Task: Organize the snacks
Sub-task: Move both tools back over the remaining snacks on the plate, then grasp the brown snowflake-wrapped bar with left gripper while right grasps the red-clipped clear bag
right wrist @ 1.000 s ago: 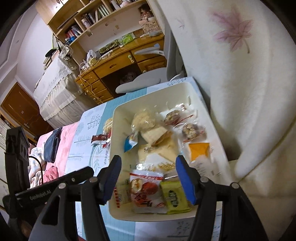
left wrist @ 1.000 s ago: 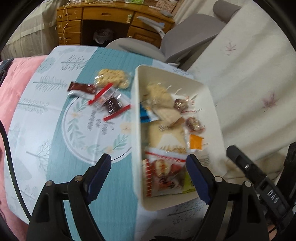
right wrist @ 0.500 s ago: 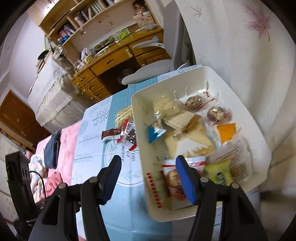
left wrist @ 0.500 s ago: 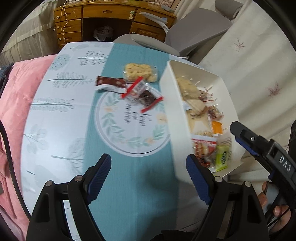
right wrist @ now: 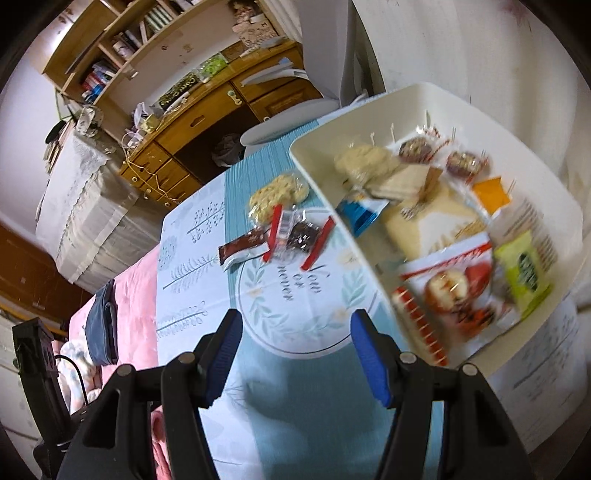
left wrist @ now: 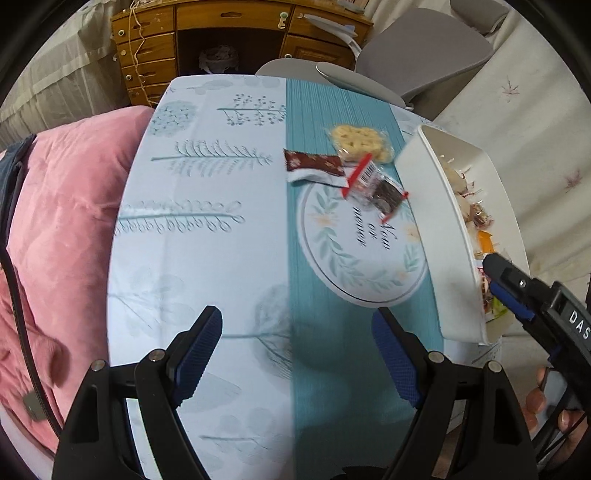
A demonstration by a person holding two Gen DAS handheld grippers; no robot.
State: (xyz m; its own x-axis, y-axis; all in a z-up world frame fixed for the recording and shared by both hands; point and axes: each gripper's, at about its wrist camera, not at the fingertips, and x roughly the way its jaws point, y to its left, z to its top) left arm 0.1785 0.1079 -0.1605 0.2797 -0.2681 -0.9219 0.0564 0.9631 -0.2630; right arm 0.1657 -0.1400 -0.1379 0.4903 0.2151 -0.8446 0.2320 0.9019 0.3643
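Observation:
A white bin [left wrist: 436,229] [right wrist: 546,192] holding several wrapped snacks stands at the table's right side. Left of it three snacks lie on the cloth: a clear pack of pale cookies [left wrist: 360,142] [right wrist: 277,194], a brown bar wrapper [left wrist: 314,166] [right wrist: 243,247], and a clear red-edged pack with a dark cake [left wrist: 376,190] [right wrist: 299,236]. My left gripper [left wrist: 297,354] hangs open over bare tablecloth, nothing between its blue pads. My right gripper [right wrist: 295,354] is open too, over the round leaf print just left of the bin; it also shows at the right edge [left wrist: 517,295] of the left wrist view.
The table wears a light blue and teal cloth [left wrist: 207,229]. A pink quilt [left wrist: 62,206] lies along its left side. A grey chair [left wrist: 406,62] and a wooden desk [left wrist: 221,33] stand beyond the far end. Pale bedding [left wrist: 535,122] lies right of the bin.
Both grippers have swung left, away from over the bin, onto the tablecloth. The bin now sits at the right of both views. Neither gripper's opening has changed.

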